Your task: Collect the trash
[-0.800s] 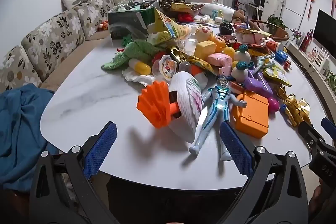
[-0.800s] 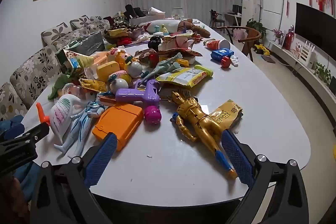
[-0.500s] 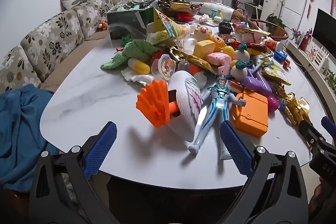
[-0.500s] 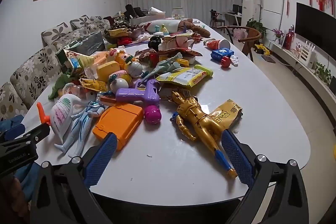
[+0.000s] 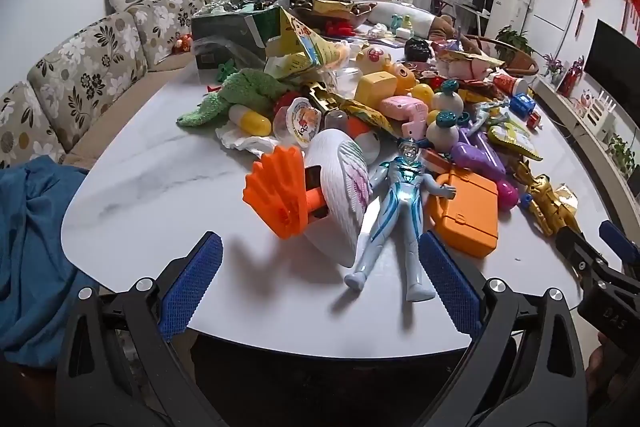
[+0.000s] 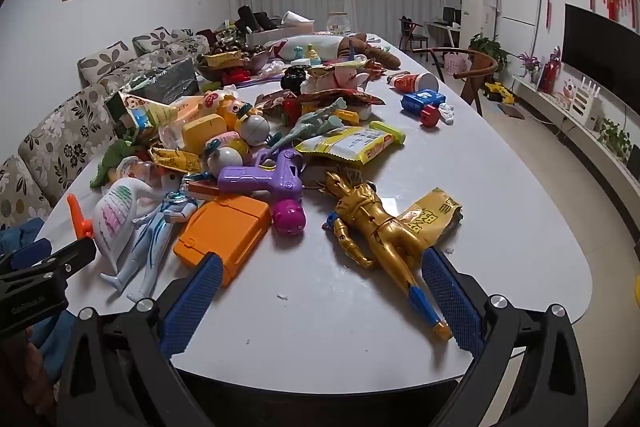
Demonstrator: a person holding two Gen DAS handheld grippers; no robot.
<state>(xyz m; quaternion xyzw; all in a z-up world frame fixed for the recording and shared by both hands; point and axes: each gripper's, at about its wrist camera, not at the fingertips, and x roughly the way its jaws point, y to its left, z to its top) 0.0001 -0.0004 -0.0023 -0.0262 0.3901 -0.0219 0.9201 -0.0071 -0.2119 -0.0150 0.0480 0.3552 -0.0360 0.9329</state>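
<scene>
A white oval table (image 5: pixel 160 187) holds a heap of toys and wrappers. Trash in the heap: a gold snack wrapper (image 6: pixel 434 217) beside a gold action figure (image 6: pixel 376 227), a yellow-green snack bag (image 6: pixel 356 143), a crumpled white tissue (image 5: pixel 240 143), a jelly cup (image 5: pixel 302 119) and a torn yellow carton (image 5: pixel 304 47). My left gripper (image 5: pixel 320 287) is open and empty at the table's near edge, before a white swan toy (image 5: pixel 340 195). My right gripper (image 6: pixel 320 301) is open and empty, its right finger close to the gold figure's legs.
A blue-silver action figure (image 5: pixel 396 211), an orange case (image 5: pixel 468 215) and a purple toy gun (image 6: pixel 260 179) lie near the front. A floral sofa (image 5: pixel 80 67) runs along the left. A blue cloth (image 5: pixel 32 247) lies at the near left. A wooden chair (image 6: pixel 472 71) stands far right.
Both views have shifted only very slightly; the objects on the table have not moved and both grippers stay open.
</scene>
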